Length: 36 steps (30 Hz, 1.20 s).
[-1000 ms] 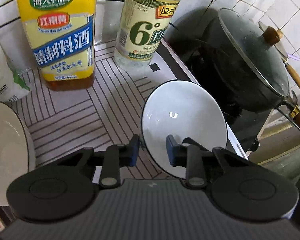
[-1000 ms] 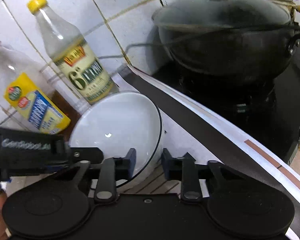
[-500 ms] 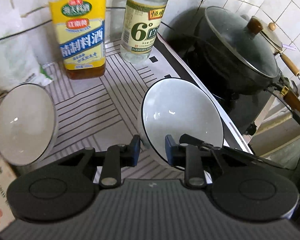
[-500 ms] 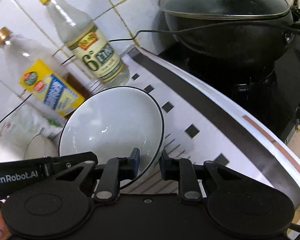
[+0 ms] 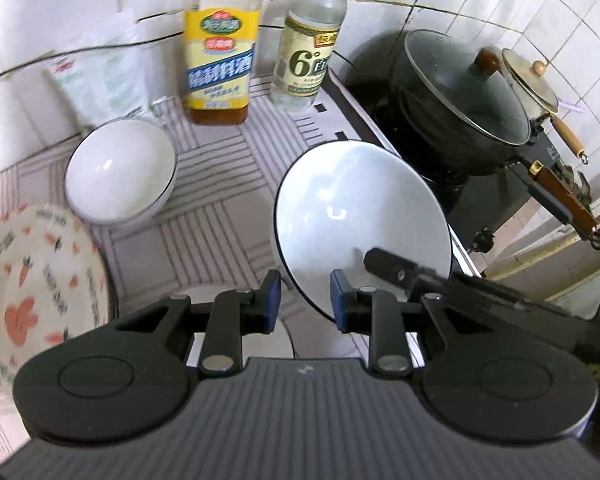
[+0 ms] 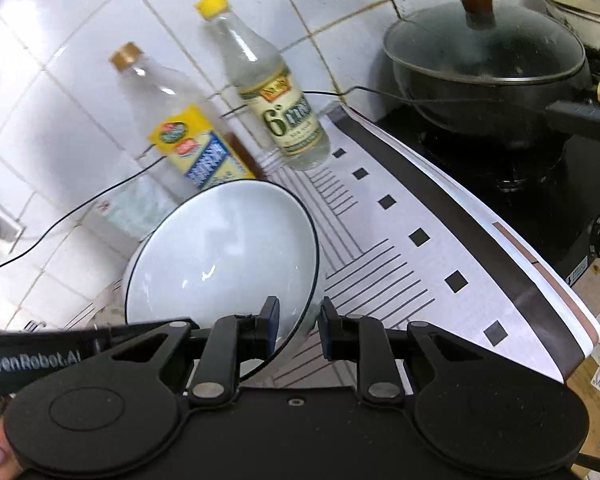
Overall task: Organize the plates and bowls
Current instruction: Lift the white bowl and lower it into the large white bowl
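Both tools grip one large white bowl [image 5: 360, 224] by its near rim, tilted above the striped surface [image 5: 204, 232]: the left tool [image 5: 305, 300] and the right tool [image 6: 297, 328] each have narrow jaws pinching the dark-edged rim. Only the left view shows a smaller white bowl [image 5: 120, 172] resting on the surface and a carrot-print plate [image 5: 36, 280] beside it. Only the right view reads "GenRobot.AI" on the other tool's arm. A clear bottle [image 6: 276, 96] says "6°"; beyond stands a lidded wok [image 6: 484, 64].
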Motion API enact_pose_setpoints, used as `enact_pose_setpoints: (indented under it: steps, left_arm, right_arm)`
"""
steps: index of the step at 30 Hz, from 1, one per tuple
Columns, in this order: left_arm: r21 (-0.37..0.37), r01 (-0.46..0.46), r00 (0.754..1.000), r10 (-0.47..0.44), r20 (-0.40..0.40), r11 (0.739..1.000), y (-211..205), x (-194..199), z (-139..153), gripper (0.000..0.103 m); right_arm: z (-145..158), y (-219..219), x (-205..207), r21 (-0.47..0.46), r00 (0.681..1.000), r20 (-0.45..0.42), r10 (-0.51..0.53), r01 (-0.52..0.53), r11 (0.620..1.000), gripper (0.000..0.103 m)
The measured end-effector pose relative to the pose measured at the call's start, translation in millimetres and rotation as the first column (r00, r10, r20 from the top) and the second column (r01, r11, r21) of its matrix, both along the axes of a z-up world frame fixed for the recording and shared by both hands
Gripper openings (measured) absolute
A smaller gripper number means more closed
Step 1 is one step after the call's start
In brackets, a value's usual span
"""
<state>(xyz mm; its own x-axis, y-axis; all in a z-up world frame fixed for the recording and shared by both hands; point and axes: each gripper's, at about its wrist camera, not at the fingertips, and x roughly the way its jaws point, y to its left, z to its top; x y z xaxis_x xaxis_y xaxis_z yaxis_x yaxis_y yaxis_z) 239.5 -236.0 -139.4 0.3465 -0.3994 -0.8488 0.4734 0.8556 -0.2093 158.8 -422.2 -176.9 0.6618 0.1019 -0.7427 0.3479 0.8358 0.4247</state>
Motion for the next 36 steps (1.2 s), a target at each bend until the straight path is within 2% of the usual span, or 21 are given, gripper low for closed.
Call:
enact_pose_setpoints:
  steps: [6, 14, 22, 26, 28, 33, 36]
  left_arm:
    - [-0.044, -0.053, 0.999, 0.052, -0.009, 0.998, 28.5, -29.1, 7.3, 0.025]
    - [-0.073, -0.126, 0.992, 0.126, -0.010, 0.989, 62.1, -56.2, 14.0, 0.025]
    - [-0.063, -0.201, 0.979, 0.198, -0.042, 0.978, 89.3, -70.2, -3.0, 0.025]
    - [-0.111, -0.249, 0.963, 0.234, -0.136, 0.962, 107.7, -66.8, -14.3, 0.025]
    - [-0.121, -0.264, 0.957, 0.245, -0.157, 0.957, 112.7, -64.1, -19.1, 0.025]
    - [-0.074, -0.276, 0.954, 0.263, -0.147, 0.958, 109.6, -57.5, -28.4, 0.025]
    - [-0.075, -0.294, 0.945, 0.279, -0.169, 0.953, 111.6, -48.6, -36.3, 0.024]
  right_arm:
    - [21.5, 16.4, -15.4, -0.024, 0.997, 0.026, 0.077, -0.076, 0.997, 0.025]
    - [28.4, 39.4, -29.7, -0.024, 0.983, 0.026, 0.183, -0.182, 0.983, 0.025]
    - [17.2, 66.0, -31.0, -0.036, 0.962, 0.008, 0.275, -0.274, 0.961, 0.025]
    - [9.4, 73.6, -28.7, -0.048, 0.953, -0.007, 0.303, -0.303, 0.952, 0.025]
    - [5.1, 74.3, -27.3, -0.031, 0.953, -0.009, 0.304, -0.304, 0.952, 0.025]
    - [-5.4, 84.3, -15.9, -0.061, 0.942, -0.048, 0.333, -0.336, 0.940, 0.025]
    - [-8.0, 84.6, -3.9, -0.073, 0.933, -0.065, 0.355, -0.359, 0.930, 0.024]
